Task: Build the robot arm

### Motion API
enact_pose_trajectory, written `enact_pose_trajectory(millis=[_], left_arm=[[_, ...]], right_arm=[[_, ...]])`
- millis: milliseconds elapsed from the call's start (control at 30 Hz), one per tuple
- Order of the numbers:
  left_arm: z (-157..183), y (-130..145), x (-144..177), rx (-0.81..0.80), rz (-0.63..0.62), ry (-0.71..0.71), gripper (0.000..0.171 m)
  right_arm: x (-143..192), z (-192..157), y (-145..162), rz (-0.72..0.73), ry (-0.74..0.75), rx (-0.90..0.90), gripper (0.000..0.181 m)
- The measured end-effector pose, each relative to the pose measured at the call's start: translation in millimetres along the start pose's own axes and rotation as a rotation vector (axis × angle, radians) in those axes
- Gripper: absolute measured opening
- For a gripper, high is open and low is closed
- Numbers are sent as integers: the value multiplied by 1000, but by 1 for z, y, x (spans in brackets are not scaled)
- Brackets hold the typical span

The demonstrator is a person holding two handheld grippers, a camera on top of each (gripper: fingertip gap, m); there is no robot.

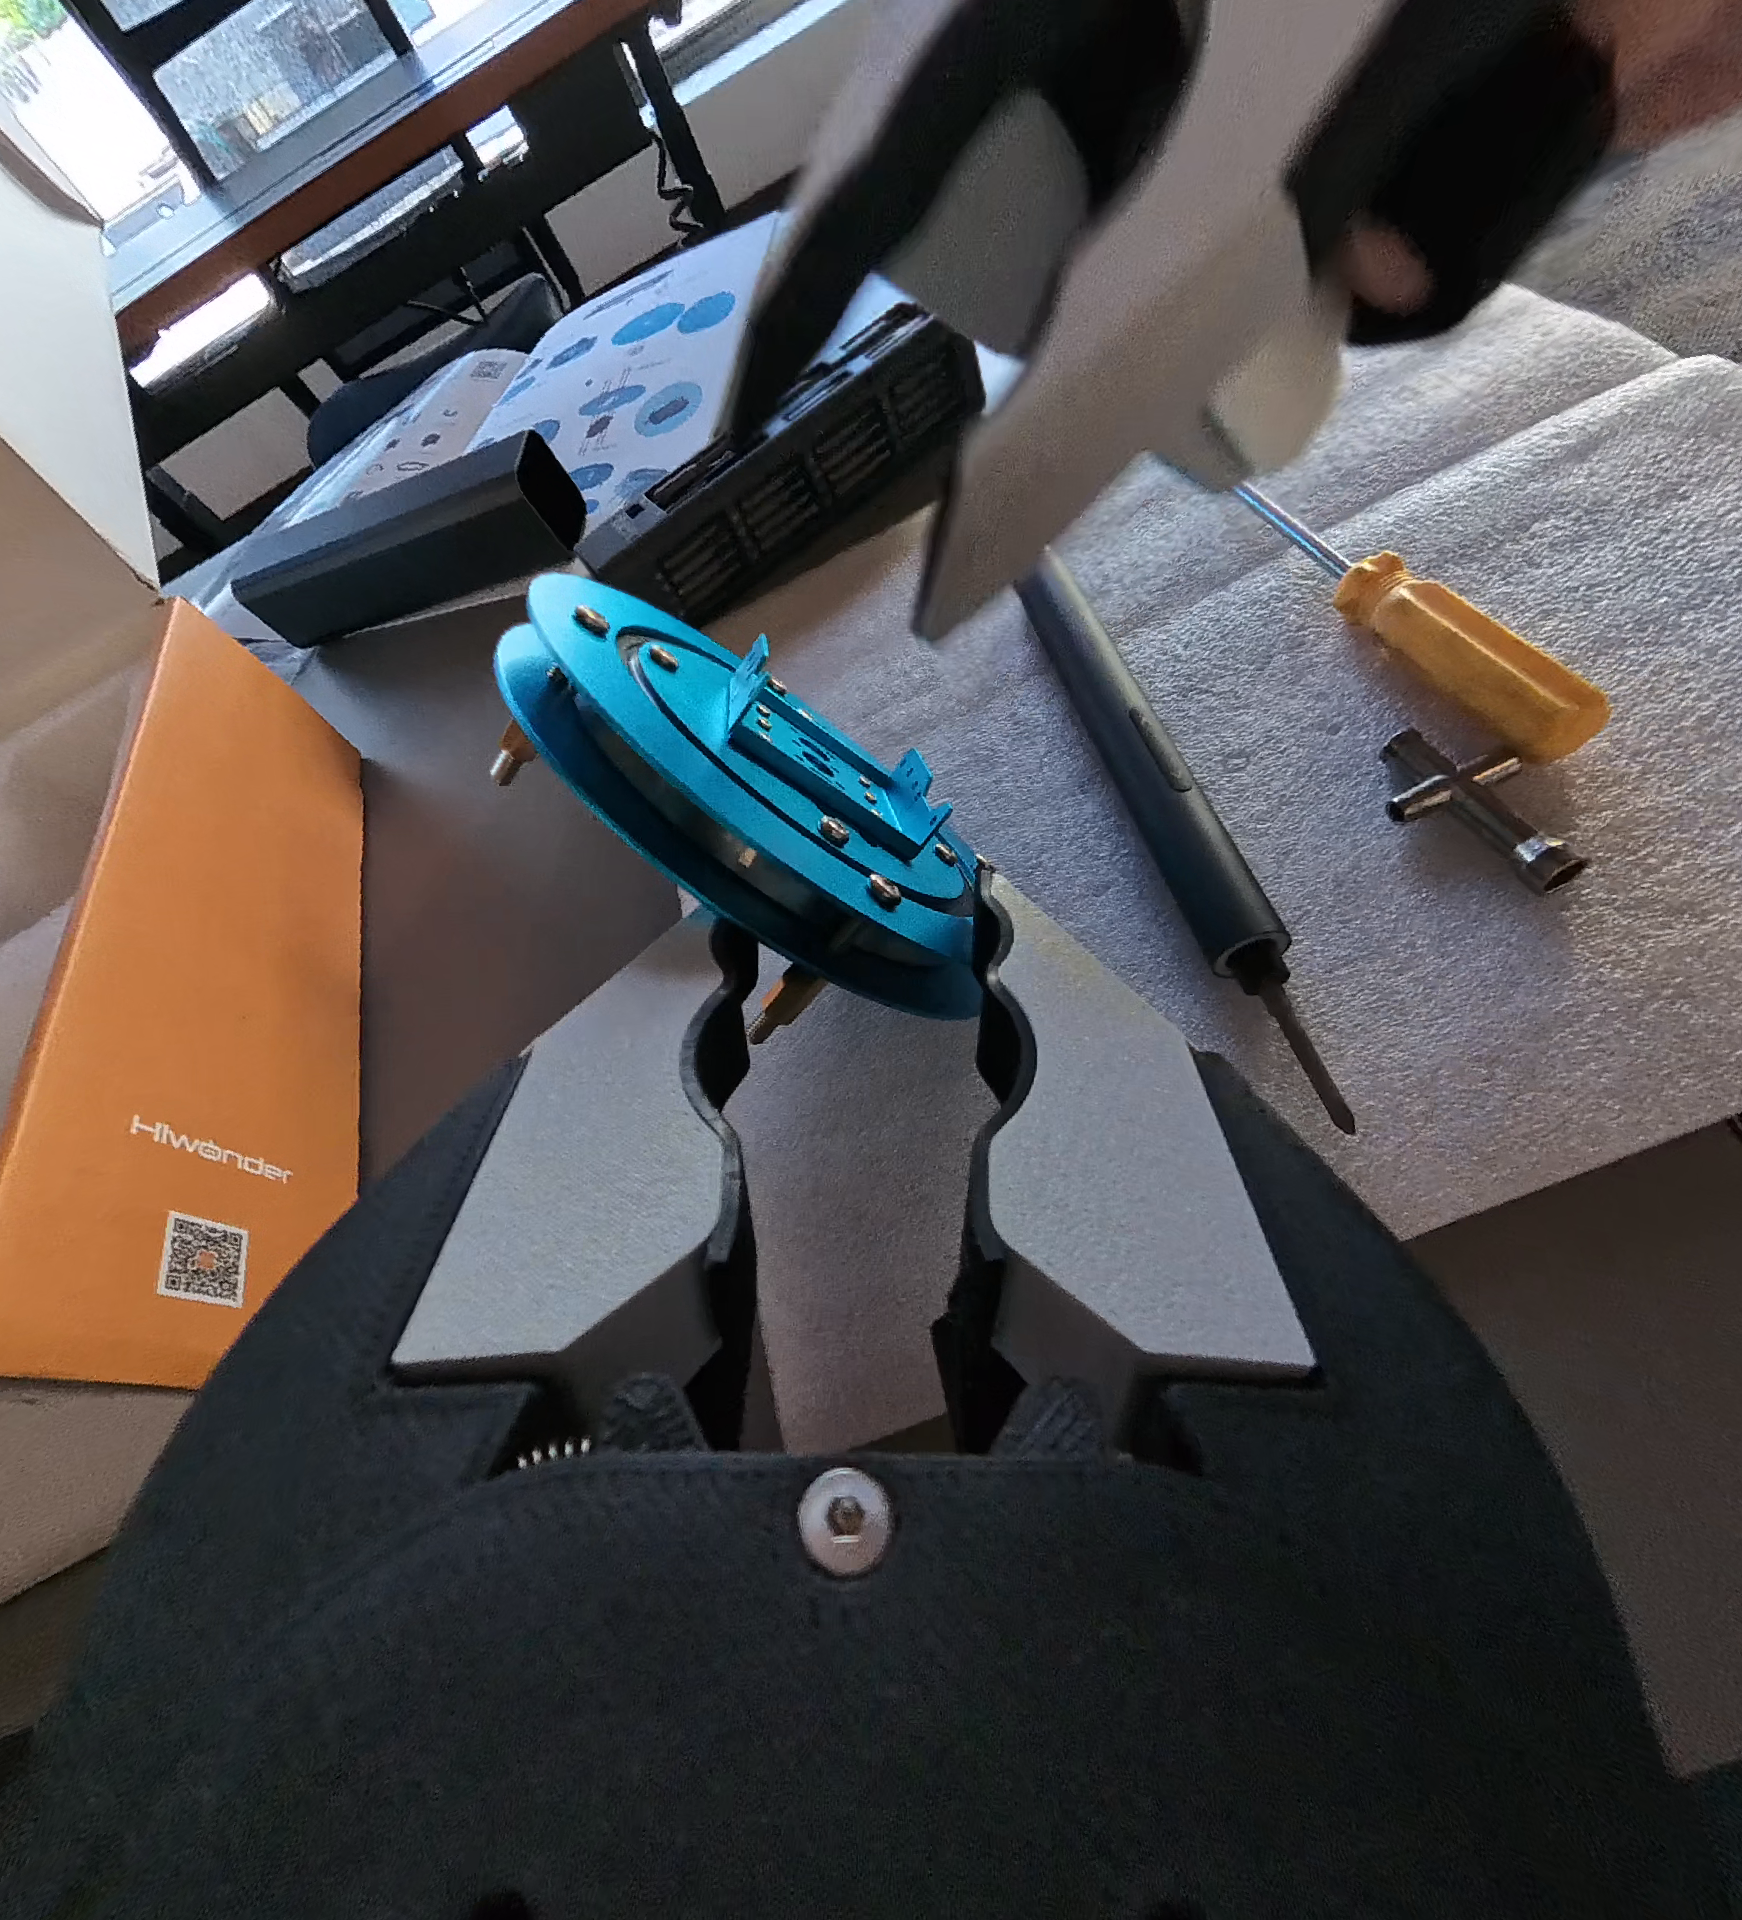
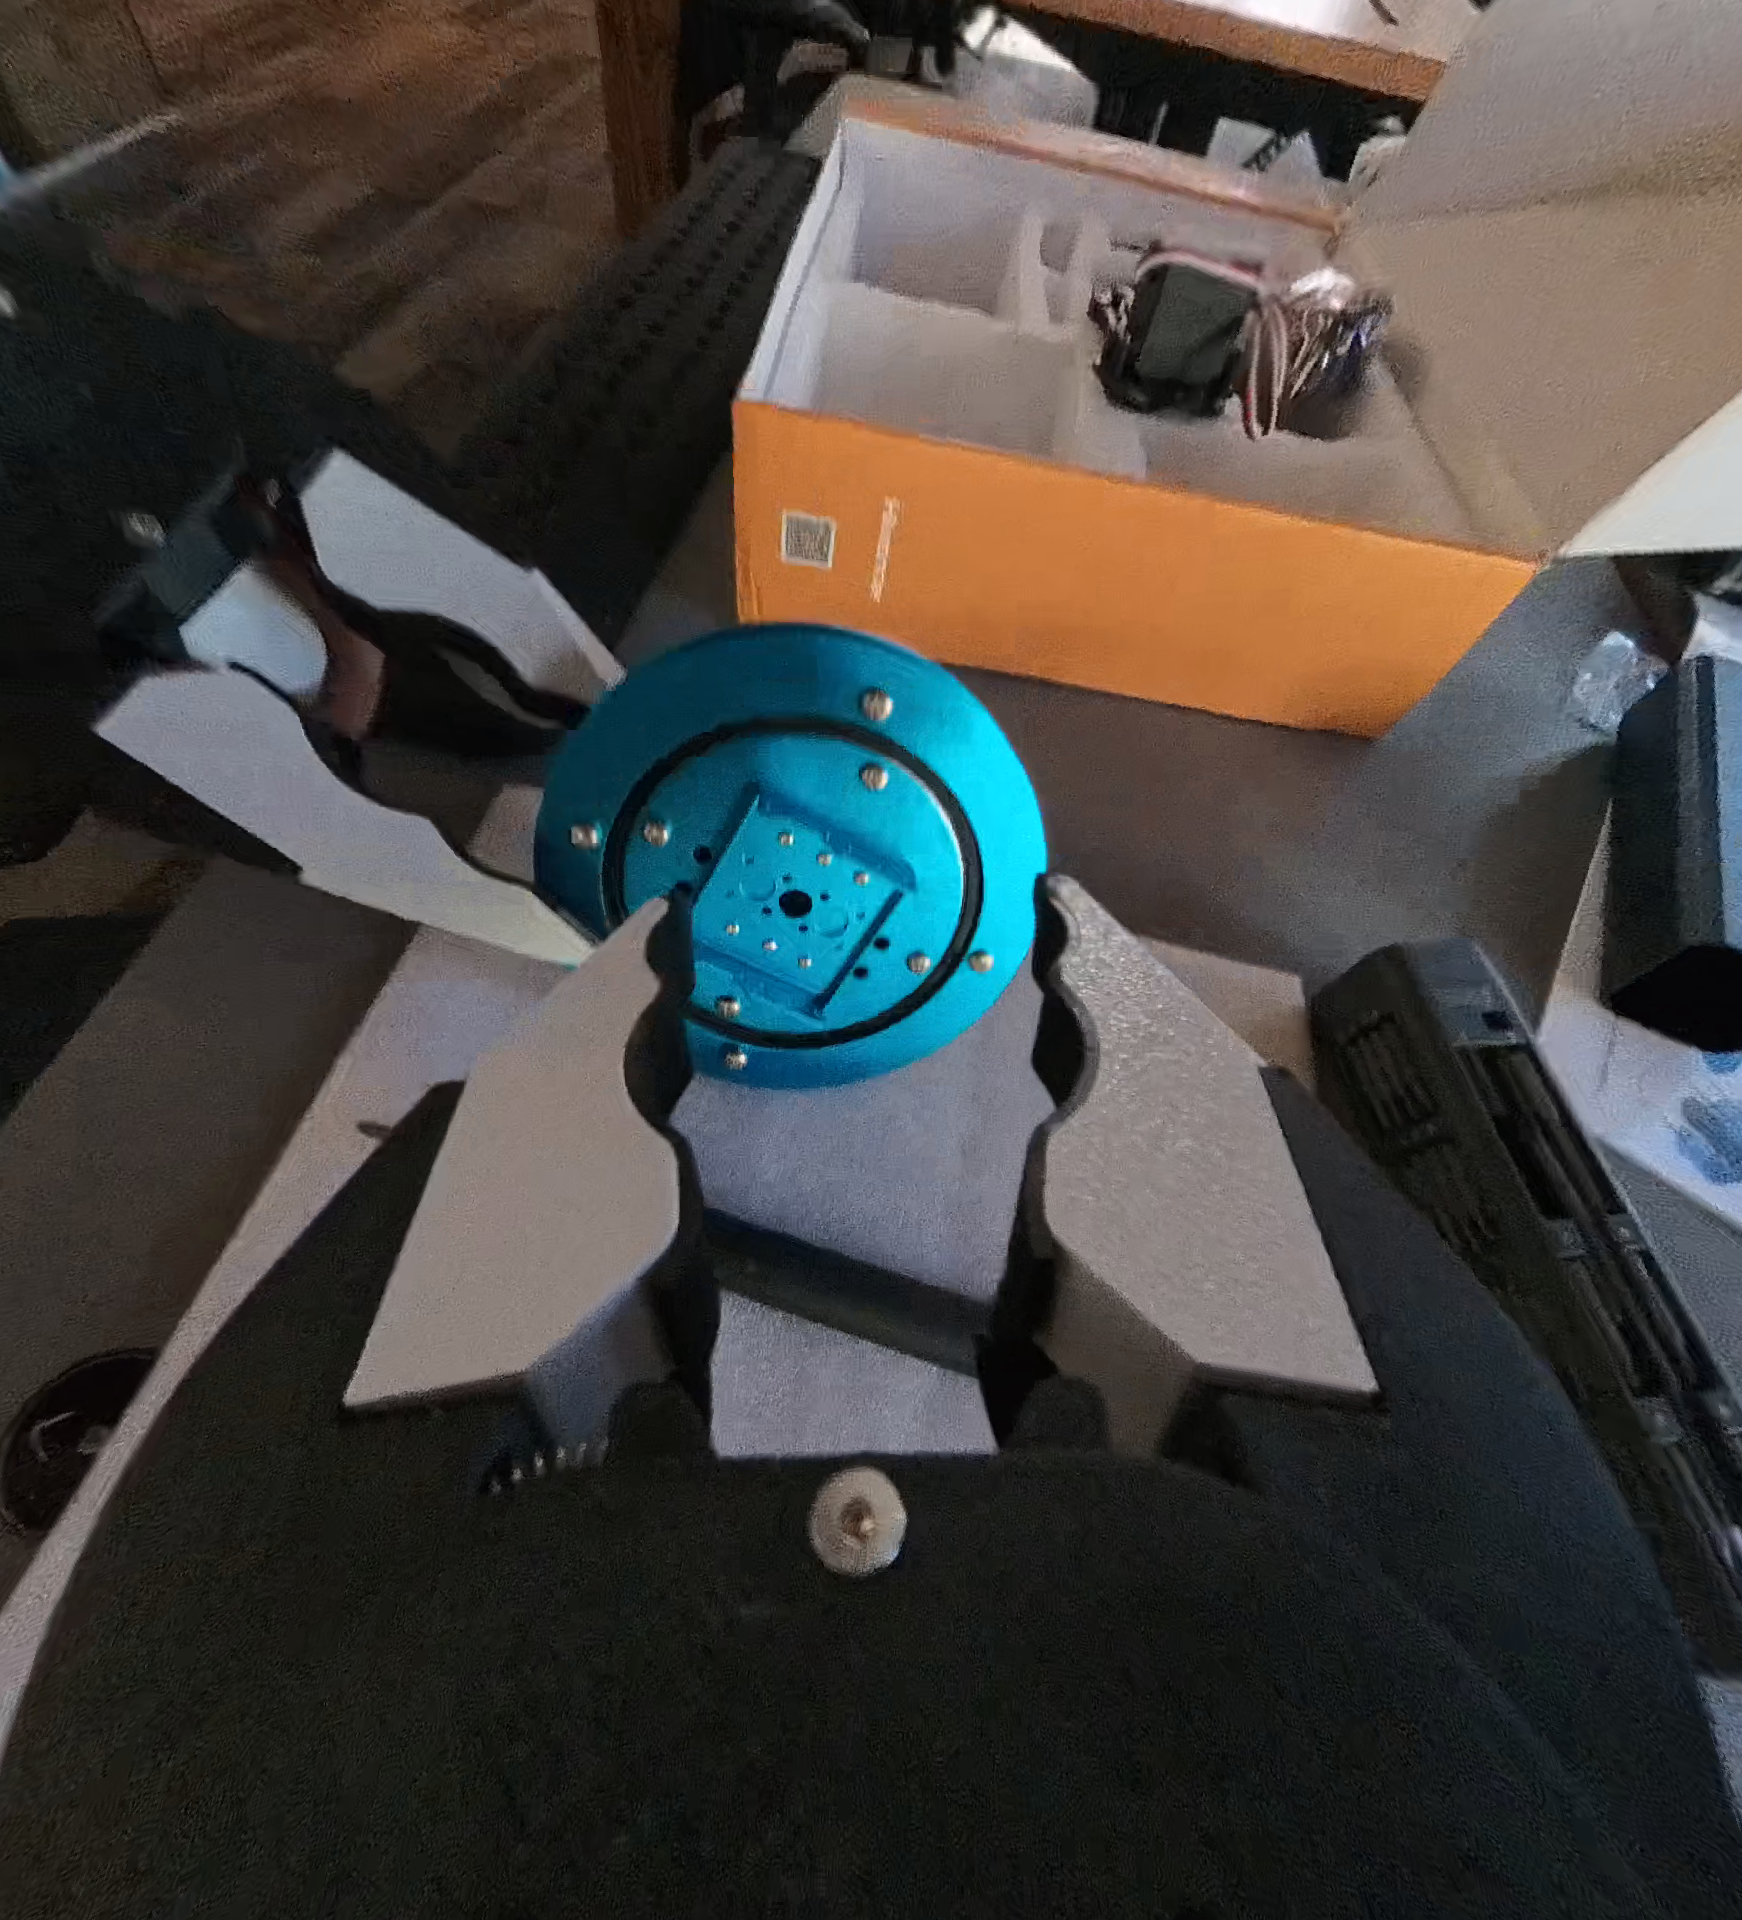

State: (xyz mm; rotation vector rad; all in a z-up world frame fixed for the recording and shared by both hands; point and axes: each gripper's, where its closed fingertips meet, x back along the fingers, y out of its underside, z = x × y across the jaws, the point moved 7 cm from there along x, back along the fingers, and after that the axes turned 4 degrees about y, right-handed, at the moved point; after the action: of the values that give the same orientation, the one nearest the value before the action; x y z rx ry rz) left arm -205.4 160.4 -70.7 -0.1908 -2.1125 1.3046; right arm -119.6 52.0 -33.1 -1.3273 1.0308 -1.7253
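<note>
The blue disc assembly [image 1: 742,800] is clamped at its lower rim by the left tool [image 1: 851,935], whose two fingers are closed on the edge from either side. The disc is held tilted above the white foam sheet [image 1: 1469,883] on the worktop [image 1: 493,883], its flat face with the square bracket turned up and away from the left tool, brass standoffs projecting from the underside.

The right tool [image 2: 851,914] is seen with its fingers apart, straddling the near rim of the same disc [image 2: 794,862]; whether either finger actually touches the disc cannot be settled from these blurred views. The disc thus lies straight ahead of both tools, the left one gripping it and the right one at its edge.

On the foam, to the right of the disc, lie a grey electric screwdriver [image 1: 1158,769], a yellow-handled screwdriver [image 1: 1459,665] and a metal cross wrench [image 1: 1480,810]. An orange box [image 2: 1106,592] stands open behind.
</note>
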Motion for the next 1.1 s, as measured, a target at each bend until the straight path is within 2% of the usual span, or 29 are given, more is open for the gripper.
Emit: enact_pose_trajectory(millis=[67,133,200,300,433,533,633,733,800,867,900,967,1033,1100], left_arm=[[1,0,0,-30,2,-1,40],[3,0,0,-72,1,2,40],[5,-2,-1,-127,-1,4,40],[8,-9,-4,-184,-13,-1,40],[13,-14,-6,-223,-27,4,39],[15,-14,-5,-224,-27,30,41],[19,-16,-2,-186,-18,106,47],[21,-17,14,-100,11,255,58],[11,-16,35,-30,89,319,50],[-8,-13,52,-11,148,358,29],[-18,-9,54,-21,139,369,20],[-36,1,42,-68,17,346,22],[-40,7,21,-145,-93,383,28],[-37,7,1,-202,-111,426,27]], right_arm=[[3,6,-19,17,-46,-14,66],[1,7,-31,-30,-99,12,64],[-7,11,-45,-44,-93,3,65],[-20,15,-57,-78,-68,-107,68],[-29,10,-41,-182,-12,-137,62],[-26,4,-37,-157,-5,-169,56],[-17,-2,-31,-118,-18,-182,52],[-10,-3,-24,-70,-40,-219,53],[-5,-1,-19,-41,-51,-232,53],[0,1,-17,-20,-74,-229,53],[1,1,-15,-12,-85,-230,53],[3,3,-14,0,-104,-230,53],[0,3,-16,8,-123,-228,53],[-2,2,-17,11,-132,-217,53]])
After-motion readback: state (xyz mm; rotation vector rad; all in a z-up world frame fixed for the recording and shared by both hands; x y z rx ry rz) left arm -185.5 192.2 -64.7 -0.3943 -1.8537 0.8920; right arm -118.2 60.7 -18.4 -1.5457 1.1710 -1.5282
